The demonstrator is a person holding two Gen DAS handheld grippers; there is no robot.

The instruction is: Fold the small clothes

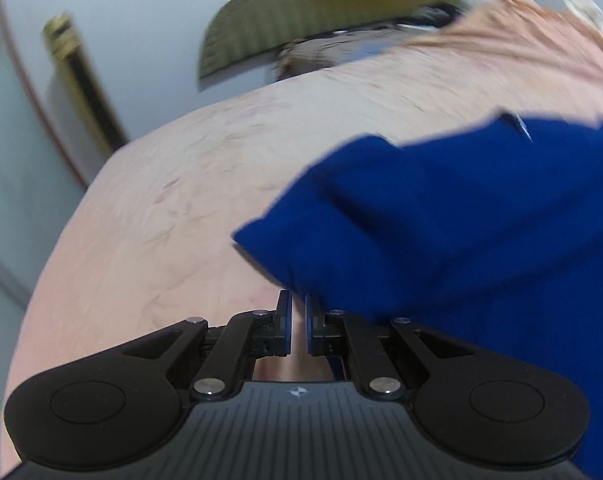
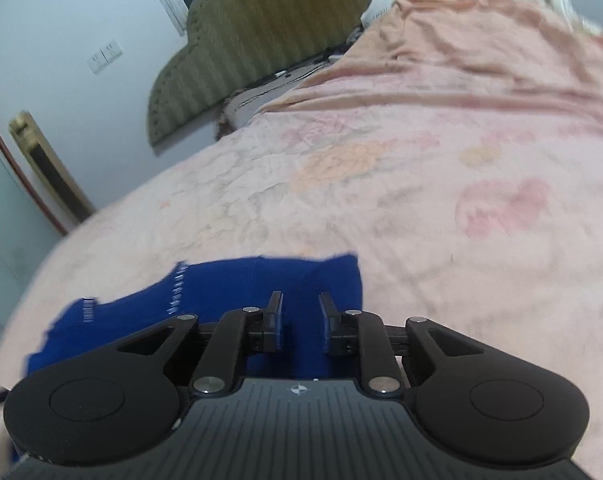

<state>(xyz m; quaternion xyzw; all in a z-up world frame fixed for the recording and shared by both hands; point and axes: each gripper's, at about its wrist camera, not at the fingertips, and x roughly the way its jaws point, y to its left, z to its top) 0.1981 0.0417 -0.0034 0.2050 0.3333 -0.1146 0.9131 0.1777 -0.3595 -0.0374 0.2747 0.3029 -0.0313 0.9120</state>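
A dark blue garment (image 1: 441, 224) lies partly lifted over the pink bedspread. In the left wrist view it fills the right side, blurred, and its lower edge runs down into my left gripper (image 1: 298, 308), whose jaws stand nearly closed and pinch that edge. In the right wrist view the same blue garment (image 2: 237, 292) lies flat on the bed under my right gripper (image 2: 300, 300), which is open and empty just above the cloth. White stitching marks show on the garment's left part.
The pink floral bedspread (image 2: 381, 168) covers the bed. A crumpled peach blanket (image 2: 481, 48) lies at the far right. An olive padded headboard (image 2: 237, 52) and a white wall stand at the back. The bed's edge falls away at left.
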